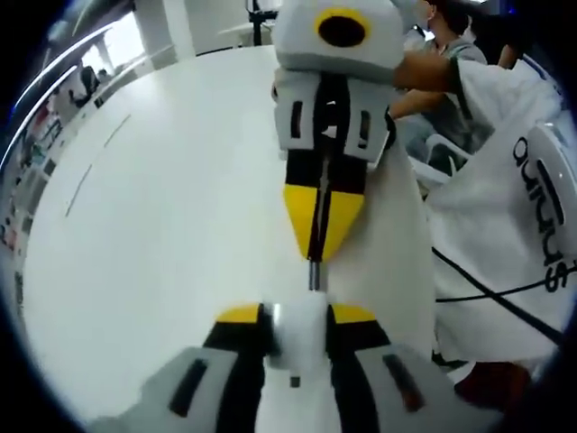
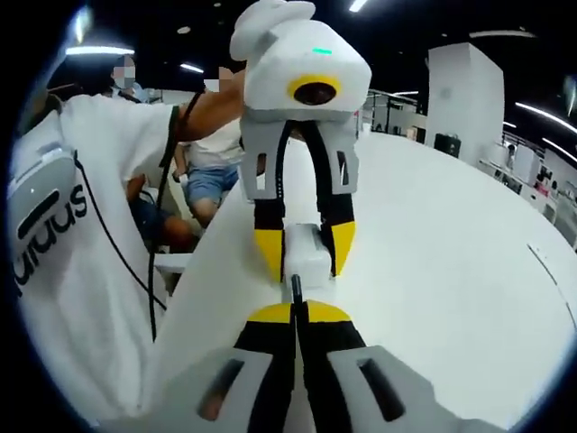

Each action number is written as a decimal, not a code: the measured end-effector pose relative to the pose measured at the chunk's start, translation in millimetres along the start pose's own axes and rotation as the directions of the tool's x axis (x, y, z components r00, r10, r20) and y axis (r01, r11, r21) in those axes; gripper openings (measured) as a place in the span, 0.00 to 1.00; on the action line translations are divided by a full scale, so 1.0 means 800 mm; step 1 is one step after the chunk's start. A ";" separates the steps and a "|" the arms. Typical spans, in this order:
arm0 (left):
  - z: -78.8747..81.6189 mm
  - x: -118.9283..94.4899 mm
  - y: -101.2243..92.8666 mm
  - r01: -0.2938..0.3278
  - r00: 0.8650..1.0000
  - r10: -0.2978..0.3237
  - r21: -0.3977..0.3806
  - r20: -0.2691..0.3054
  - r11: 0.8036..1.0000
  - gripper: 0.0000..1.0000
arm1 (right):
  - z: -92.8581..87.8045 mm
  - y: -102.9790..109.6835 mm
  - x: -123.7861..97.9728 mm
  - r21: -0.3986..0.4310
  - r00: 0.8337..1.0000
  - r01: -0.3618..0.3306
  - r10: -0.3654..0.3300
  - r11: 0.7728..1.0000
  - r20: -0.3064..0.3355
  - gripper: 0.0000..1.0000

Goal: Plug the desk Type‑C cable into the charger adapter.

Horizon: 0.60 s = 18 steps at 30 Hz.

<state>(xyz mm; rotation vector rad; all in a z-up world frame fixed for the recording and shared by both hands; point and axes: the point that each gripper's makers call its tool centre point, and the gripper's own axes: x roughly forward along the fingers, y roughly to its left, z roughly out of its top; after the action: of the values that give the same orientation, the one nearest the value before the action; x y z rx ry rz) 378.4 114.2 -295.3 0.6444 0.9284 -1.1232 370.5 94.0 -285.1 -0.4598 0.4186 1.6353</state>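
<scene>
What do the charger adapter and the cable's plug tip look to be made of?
Charger adapter: smooth white body with soft glare, likely glossy plastic. Plug tip: grey with a dull sheen, probably metal; too small to be sure.

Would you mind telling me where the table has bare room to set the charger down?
The white table lies bare from the hand-held grippers out to its far edge. It is crowded at the near edge, where the charger adapter, the cable plug and the person's shirt meet.
</scene>
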 end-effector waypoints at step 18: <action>0.002 -0.001 0.001 0.030 1.000 -0.030 0.019 0.005 0.999 0.25 | 0.000 -0.001 0.010 -0.015 0.997 0.019 -0.018 1.000 0.071 0.05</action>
<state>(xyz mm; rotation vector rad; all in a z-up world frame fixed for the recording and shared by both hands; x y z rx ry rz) 379.7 113.8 -294.0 0.6440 0.9263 -1.1614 370.8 101.1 -289.1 -0.4155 0.3480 1.6327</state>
